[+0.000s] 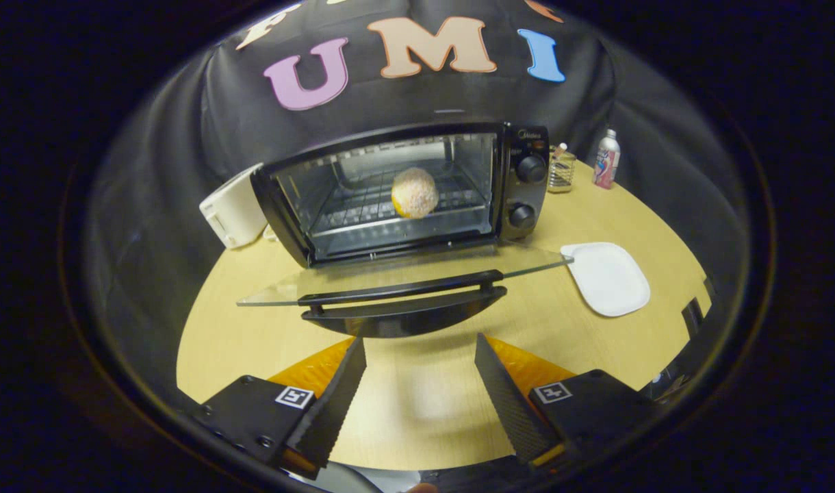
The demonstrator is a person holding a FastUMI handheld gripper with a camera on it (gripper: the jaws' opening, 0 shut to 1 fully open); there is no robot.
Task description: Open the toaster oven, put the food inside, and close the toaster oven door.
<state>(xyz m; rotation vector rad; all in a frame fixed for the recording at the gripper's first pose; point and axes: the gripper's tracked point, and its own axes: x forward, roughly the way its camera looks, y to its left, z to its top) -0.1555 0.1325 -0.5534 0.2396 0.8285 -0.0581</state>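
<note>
Gripper view, claw (419, 356) spread empty, toaster oven (404, 192) door down, food (415, 193) inside on rack

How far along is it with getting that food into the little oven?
The toaster oven stands open, its glass door folded down flat, and the food already sits on the rack inside. The gripper is open and empty, just short of the door handle. Closing the door is what remains.
</note>
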